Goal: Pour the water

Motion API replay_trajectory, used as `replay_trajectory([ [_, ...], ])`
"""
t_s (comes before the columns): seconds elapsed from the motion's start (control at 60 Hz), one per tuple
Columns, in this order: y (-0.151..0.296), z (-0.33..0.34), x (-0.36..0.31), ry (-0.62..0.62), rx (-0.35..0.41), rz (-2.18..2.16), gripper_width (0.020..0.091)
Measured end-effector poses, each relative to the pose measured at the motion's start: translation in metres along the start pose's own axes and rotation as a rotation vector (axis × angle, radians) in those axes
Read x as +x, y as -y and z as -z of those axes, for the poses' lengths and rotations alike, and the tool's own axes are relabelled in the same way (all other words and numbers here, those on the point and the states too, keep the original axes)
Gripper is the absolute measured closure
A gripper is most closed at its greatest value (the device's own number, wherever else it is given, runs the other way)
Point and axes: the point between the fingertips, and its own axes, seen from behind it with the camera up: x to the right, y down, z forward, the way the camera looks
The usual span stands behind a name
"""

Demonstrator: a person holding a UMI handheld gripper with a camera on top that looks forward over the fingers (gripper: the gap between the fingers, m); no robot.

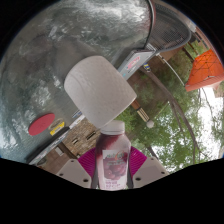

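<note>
I have the bottle [113, 155] clamped between the jaws, its white cap pointing ahead toward the white cup [98, 90] just beyond it. The view looks tilted, so I judge the pour is under way. I'd keep the mouth over the cup's rim and tip slowly, keeping my grip firm so nothing slips.

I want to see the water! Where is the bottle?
In the gripper view, the bottle is held between the gripper's two pink fingers, its cap just below the white cup.
</note>
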Motion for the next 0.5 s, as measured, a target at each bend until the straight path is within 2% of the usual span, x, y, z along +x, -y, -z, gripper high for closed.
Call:
replay_trajectory([
  [0.1, -0.019, 0.001, 0.015, -0.038, -0.020, -0.118, 0.0687],
  [0.117, -0.018, 0.000, 0.014, -0.064, -0.070, -0.186, 0.0689],
  [0.15, -0.036, 0.006, 0.019, -0.082, -0.101, -0.308, 0.0688],
  [0.167, -0.046, -0.008, 0.032, -0.065, -0.075, -0.359, 0.0689],
  [0.233, -0.078, 0.003, 0.028, -0.039, -0.119, -0.743, 0.0685],
  [0.267, -0.080, -0.004, 0.022, -0.016, -0.119, -0.966, 0.0662],
  [0.367, -0.077, 0.000, -0.004, 0.037, -0.099, -1.681, 0.0658],
  [0.433, -0.057, -0.003, -0.027, 0.063, -0.065, -2.098, 0.0659],
  [0.5, -0.032, -0.007, -0.046, 0.135, -0.025, -2.312, 0.0659],
])
